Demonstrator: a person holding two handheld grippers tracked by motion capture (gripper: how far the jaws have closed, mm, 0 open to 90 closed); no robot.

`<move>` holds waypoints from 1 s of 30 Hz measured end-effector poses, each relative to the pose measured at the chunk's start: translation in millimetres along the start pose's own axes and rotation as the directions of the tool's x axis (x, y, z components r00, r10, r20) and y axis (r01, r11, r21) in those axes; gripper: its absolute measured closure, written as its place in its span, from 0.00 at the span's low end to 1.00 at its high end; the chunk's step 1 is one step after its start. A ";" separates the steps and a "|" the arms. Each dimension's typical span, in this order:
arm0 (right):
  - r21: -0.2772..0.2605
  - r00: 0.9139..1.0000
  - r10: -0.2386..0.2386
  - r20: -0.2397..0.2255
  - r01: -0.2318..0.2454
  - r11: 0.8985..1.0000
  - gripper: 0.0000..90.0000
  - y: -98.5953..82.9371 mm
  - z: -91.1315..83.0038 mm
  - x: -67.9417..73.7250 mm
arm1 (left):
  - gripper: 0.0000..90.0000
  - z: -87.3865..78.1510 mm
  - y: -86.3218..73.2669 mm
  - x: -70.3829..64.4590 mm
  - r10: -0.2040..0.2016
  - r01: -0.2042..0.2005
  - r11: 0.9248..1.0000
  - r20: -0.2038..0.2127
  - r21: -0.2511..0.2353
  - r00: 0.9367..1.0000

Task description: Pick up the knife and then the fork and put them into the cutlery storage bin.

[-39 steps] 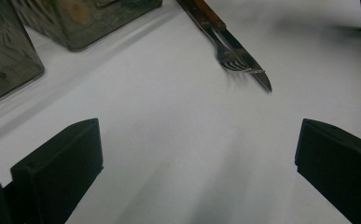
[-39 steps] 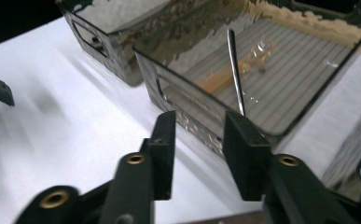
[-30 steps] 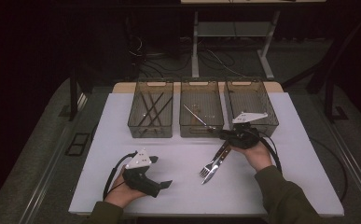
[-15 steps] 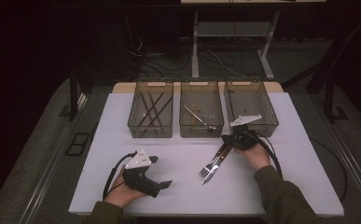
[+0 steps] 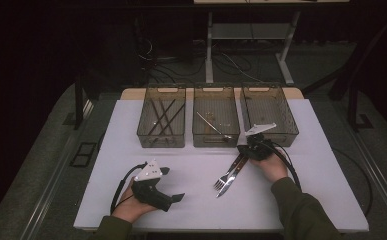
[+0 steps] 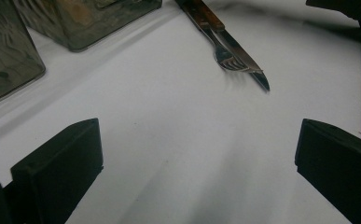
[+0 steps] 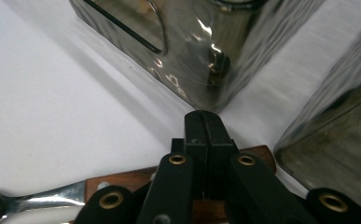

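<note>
Wood-handled fork (image 5: 224, 179) and knife (image 5: 234, 171) lie together on the desk (image 5: 311, 175) just before the middle bin (image 5: 216, 122), stiff, slippery steel, best gripped at the handles; right claw (image 7: 205, 126) clenched over them, left claw (image 6: 192, 163) released, idle.

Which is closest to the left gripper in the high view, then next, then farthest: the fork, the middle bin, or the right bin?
From the left gripper:
1. Fork, on the table to its right, nearest.
2. Middle bin, farther back, in the row's centre.
3. Right bin, at the row's right end, farthest.
</note>
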State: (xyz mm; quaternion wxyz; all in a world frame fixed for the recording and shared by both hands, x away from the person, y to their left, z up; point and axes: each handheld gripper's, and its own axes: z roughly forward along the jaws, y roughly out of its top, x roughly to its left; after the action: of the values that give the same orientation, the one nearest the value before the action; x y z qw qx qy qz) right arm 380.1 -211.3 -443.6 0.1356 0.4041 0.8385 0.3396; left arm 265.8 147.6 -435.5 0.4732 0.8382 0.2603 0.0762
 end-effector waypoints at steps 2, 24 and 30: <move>0.006 1.000 -0.001 -0.002 0.001 1.000 0.99 -0.1 0.8 -0.1 | 0.00 0.2 0.1 0.2 -0.002 0.002 1.000 0.000 -0.001 1.000; 0.051 0.999 -0.046 -0.006 0.046 0.998 0.99 -3.7 -1.3 0.9 | 0.00 1.2 0.1 -0.4 0.002 -0.002 1.000 0.002 0.008 1.000; 0.058 0.999 -0.047 -0.013 0.048 0.997 0.99 -4.6 -3.4 0.6 | 0.00 0.8 -0.1 -0.2 -0.001 0.001 1.000 0.002 0.004 1.000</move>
State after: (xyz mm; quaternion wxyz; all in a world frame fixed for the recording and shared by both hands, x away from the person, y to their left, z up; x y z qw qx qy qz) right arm 375.3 -214.5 -444.2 0.1269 0.3857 0.8582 0.3142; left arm 265.9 146.9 -435.9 0.4718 0.8391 0.2604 0.0744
